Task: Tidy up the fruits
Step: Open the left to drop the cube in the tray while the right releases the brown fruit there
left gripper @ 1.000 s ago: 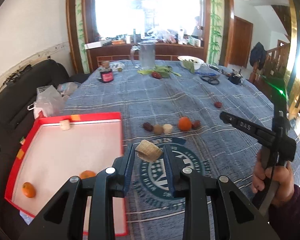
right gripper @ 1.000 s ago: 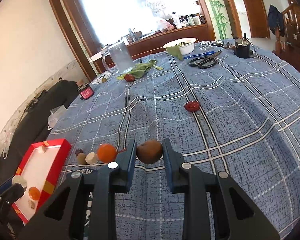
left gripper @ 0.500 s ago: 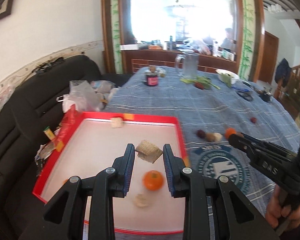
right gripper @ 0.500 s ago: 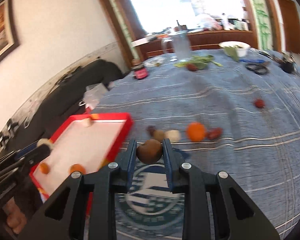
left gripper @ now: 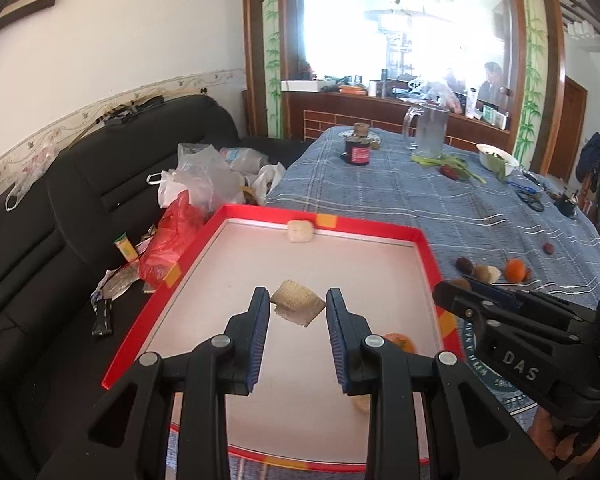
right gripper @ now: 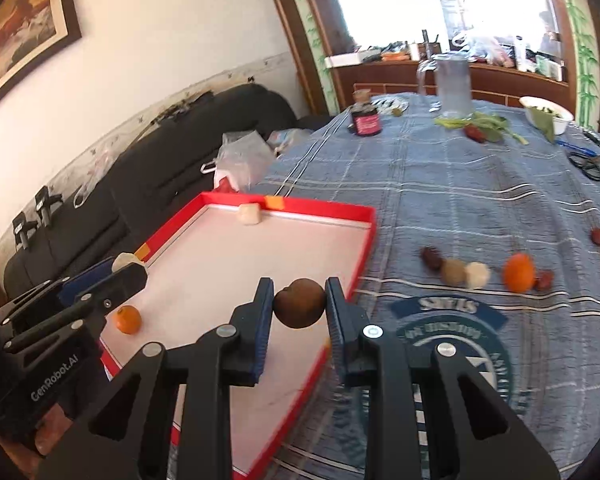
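My left gripper (left gripper: 298, 310) is shut on a beige ridged piece (left gripper: 297, 307) and holds it over the middle of the red tray (left gripper: 188, 256). My right gripper (right gripper: 299, 308) is shut on a round brown fruit (right gripper: 299, 308) above the tray's right rim (right gripper: 362, 252). The tray holds a pale cube (left gripper: 300, 231) at its far edge, an orange (left gripper: 398, 341) and a small pale piece (left gripper: 362, 403). A row of loose fruits lies on the cloth: a dark one (right gripper: 431, 258), a tan one (right gripper: 454, 271), a pale one (right gripper: 477, 275), an orange (right gripper: 519, 273) and a red one (right gripper: 545, 279).
The table has a blue plaid cloth (right gripper: 440, 184). At the back stand a glass pitcher (right gripper: 452, 84), a dark jar (right gripper: 366, 118), greens (right gripper: 480, 124), a white bowl (right gripper: 546, 114) and scissors (right gripper: 588, 166). A black sofa with plastic bags (left gripper: 196, 184) lies left of the tray.
Both grippers moved left: the left one with its beige piece from over the cloth to over the tray, the right one with its brown fruit to the tray's right rim.
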Demonstrator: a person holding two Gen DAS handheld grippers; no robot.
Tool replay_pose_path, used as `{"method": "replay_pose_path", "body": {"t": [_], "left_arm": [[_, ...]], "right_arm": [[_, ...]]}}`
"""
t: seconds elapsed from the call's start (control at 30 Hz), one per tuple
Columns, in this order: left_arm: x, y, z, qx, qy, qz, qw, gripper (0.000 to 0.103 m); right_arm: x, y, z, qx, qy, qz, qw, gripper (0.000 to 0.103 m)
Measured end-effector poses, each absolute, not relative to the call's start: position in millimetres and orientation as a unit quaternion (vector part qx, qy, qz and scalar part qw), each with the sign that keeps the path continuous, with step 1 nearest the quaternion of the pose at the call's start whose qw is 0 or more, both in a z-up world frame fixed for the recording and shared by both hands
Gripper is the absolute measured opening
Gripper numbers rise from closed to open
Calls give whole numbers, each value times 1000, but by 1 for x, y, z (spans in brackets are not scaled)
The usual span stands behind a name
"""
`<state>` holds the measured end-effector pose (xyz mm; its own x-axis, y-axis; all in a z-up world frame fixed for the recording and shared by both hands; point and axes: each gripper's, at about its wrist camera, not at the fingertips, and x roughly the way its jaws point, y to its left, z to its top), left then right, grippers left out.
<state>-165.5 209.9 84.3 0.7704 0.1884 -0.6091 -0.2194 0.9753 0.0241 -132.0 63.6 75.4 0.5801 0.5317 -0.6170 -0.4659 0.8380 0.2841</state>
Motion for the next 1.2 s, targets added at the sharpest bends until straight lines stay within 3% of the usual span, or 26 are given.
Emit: {"method": "replay_pose_path", "body": {"t": [0.37, 1.2], "left_arm": [[-167, 236, 71, -34, 339, 128, 932, 28], [-154, 241, 46, -40, 387, 135, 911, 29]], "right_arm": [[-111, 106, 44, 23, 421, 279, 863, 28], [-102, 120, 32, 12, 448, 283, 848, 30]]}}
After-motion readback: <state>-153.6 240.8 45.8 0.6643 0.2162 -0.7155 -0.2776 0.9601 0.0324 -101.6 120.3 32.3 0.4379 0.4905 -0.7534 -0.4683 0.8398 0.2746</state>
